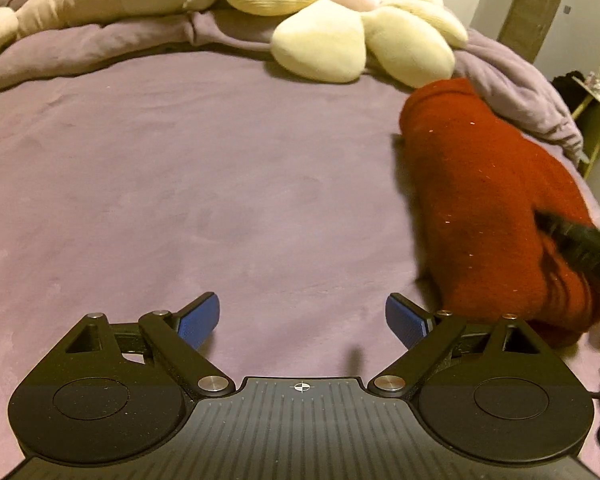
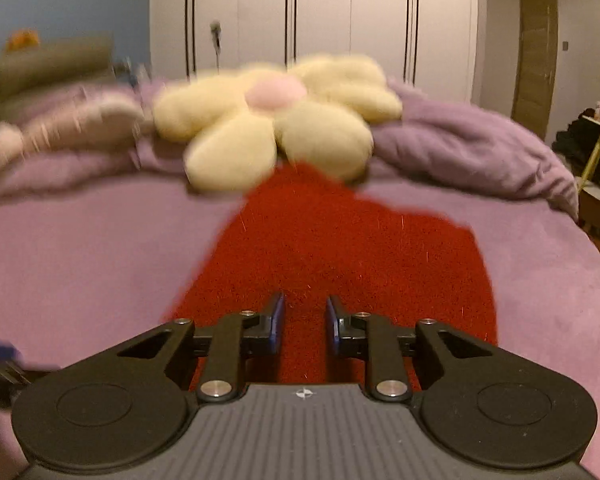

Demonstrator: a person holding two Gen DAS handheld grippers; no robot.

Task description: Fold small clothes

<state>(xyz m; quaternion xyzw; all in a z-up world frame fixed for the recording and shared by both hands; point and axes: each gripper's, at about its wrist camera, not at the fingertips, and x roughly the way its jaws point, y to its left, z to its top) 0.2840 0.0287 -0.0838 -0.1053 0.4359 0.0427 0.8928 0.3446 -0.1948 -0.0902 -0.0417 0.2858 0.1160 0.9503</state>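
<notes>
Red fuzzy garment [image 1: 496, 208], lint-flecked and bunched, lies on the purple bedspread [image 1: 180, 180] right of the left gripper [image 1: 302, 320], which is spread wide; right gripper [image 2: 305, 322] partly parted directly over it

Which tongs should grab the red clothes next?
The right tongs: they sit directly over the red garment. The left tongs are open over bare purple bedsheet, garment off to their side.

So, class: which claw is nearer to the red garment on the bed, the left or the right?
Right. The right claw sits directly over the red garment, fingers part open with cloth showing between them. The left claw is wide open over bare purple bedspread, with the garment off to its right.
</notes>
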